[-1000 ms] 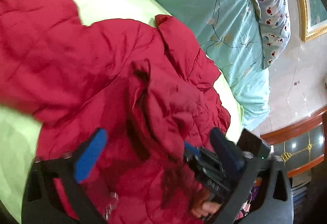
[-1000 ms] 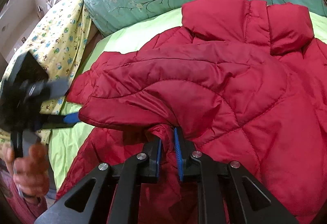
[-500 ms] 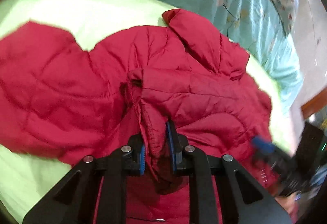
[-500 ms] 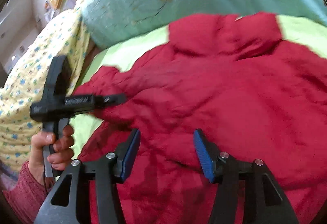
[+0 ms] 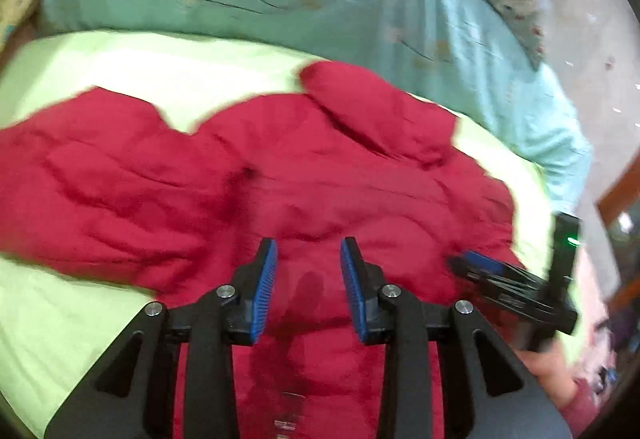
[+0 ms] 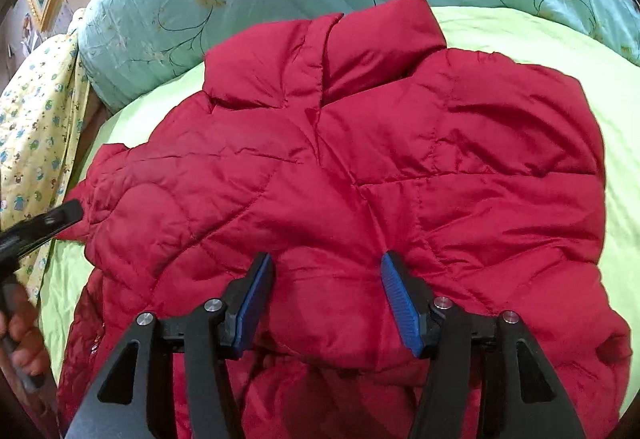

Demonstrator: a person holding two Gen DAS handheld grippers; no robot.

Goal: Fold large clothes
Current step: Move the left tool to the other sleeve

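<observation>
- Red quilted jacket (image 6: 360, 179) lies flat on the green bedsheet (image 6: 560, 47), collar (image 6: 320, 59) at twelve o'clock, long axis running twelve to six.
- Right gripper (image 6: 326, 295) hangs spread and empty above the jacket's lower middle.
- Left gripper (image 5: 308, 287) is likewise spread and holds nothing.

left gripper (image 5: 307, 259): matt black frame with triangular cut-outs in both arms; four round silver screw heads across the linkage. fingers (image 5: 264, 289) faced with ribbed blue pads, black backing behind each.

right gripper (image 6: 326, 279): same build, black frame, triangular cut-outs, four silver screws, ribbed blue pads on black fingers (image 6: 400, 303). seen from the left camera, its body carries a small green light on a black block.

left hand (image 6: 24, 343): bare skin, light tone, fingers wrapped round a black handle. right hand (image 5: 548, 363): bare skin, blurred, with a dark pink knitted sleeve (image 5: 584, 411) at the wrist.
</observation>
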